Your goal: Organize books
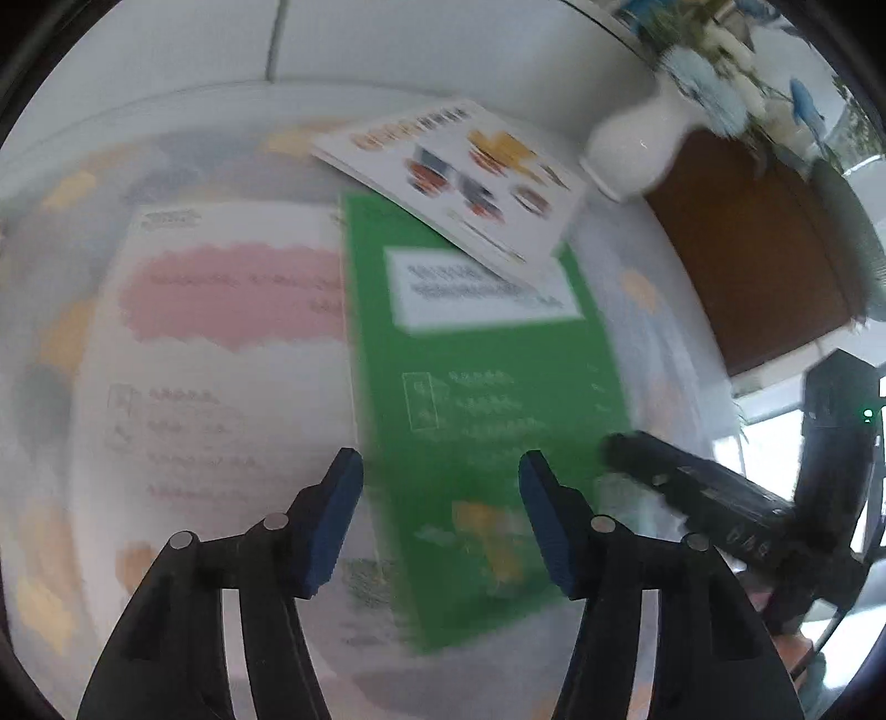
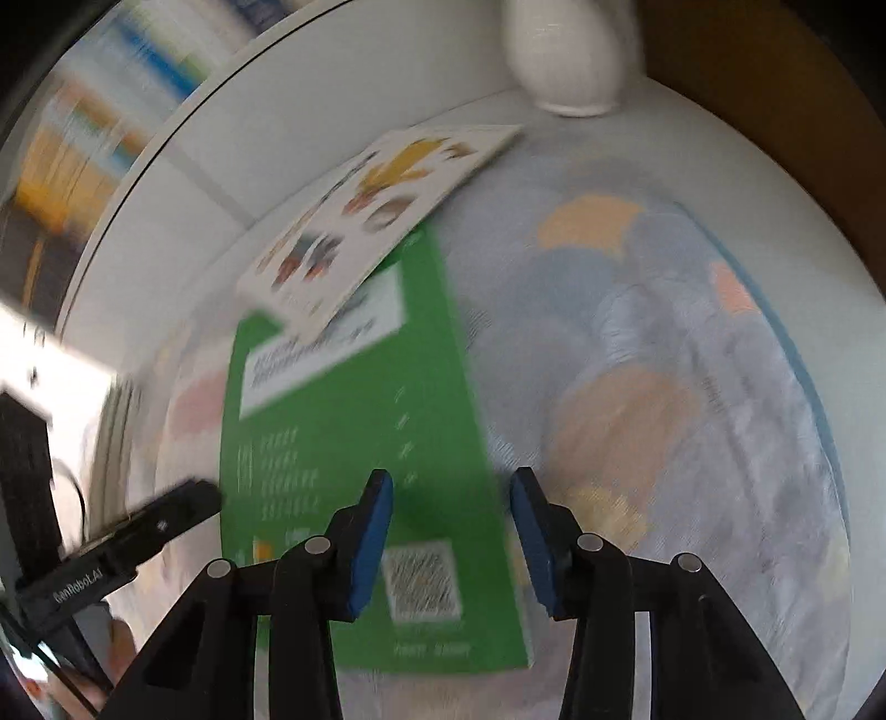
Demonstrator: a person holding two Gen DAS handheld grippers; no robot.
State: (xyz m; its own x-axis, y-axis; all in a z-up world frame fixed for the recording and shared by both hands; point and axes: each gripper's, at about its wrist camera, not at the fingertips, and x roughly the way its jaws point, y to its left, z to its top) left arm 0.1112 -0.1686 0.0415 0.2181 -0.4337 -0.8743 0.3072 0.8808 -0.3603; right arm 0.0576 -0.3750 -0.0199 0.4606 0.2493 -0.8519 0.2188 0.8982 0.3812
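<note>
Three books lie on a patterned tablecloth (image 2: 664, 360). A green book (image 1: 476, 399) (image 2: 343, 421) sits in the middle. A white book with a pink patch (image 1: 221, 332) (image 2: 194, 410) lies against its left side. A white picture book (image 1: 459, 171) (image 2: 376, 205) rests slanted over the green book's far end. My left gripper (image 1: 440, 465) (image 2: 166, 515) hovers open above the green book's left edge, near its front end. My right gripper (image 2: 451, 487) (image 1: 664, 471) hovers open above the green book's right edge, with that edge showing between its fingers. All views are motion-blurred.
A white vase (image 1: 637, 149) (image 2: 565, 50) with blue and white flowers stands at the table's far right corner. A brown panel (image 1: 764, 249) sits to its right. A white wall (image 1: 387, 44) backs the table. A hand shows under each gripper.
</note>
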